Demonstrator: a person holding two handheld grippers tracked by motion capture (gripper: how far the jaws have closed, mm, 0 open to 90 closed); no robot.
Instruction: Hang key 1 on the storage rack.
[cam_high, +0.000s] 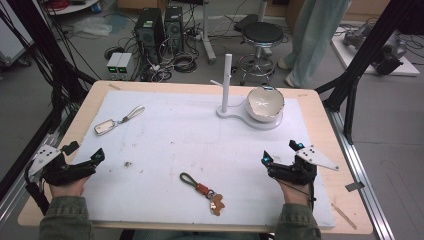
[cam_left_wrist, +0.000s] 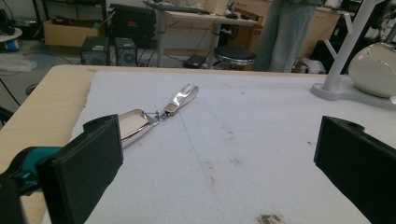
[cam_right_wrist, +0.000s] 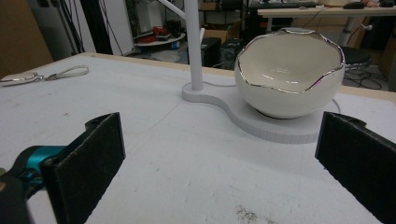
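Note:
A silver key fob with a pale strap (cam_high: 116, 120) lies at the mat's far left; it shows ahead of my left gripper's jaws (cam_left_wrist: 154, 114) and far left in the right gripper view (cam_right_wrist: 42, 75). A second keychain with a green loop, red piece and brown charm (cam_high: 204, 190) lies near the front middle. A white egg-shaped bowl (cam_high: 265, 103) (cam_right_wrist: 289, 74) (cam_left_wrist: 376, 70) sits on a white stand with a peg post (cam_high: 226, 82) (cam_right_wrist: 193, 46). My left gripper (cam_high: 85, 156) (cam_left_wrist: 215, 172) rests open at the front left. At the front right my right gripper (cam_high: 281, 152) (cam_right_wrist: 219, 172) is open and empty.
A white mat (cam_high: 200, 145) covers the wooden table (cam_high: 345, 200). Dark specks mark the mat (cam_high: 128, 164). Beyond the table stand a stool (cam_high: 261, 35), computer towers (cam_high: 150, 30), cables and a standing person's legs (cam_high: 312, 40). Black frame posts flank both sides.

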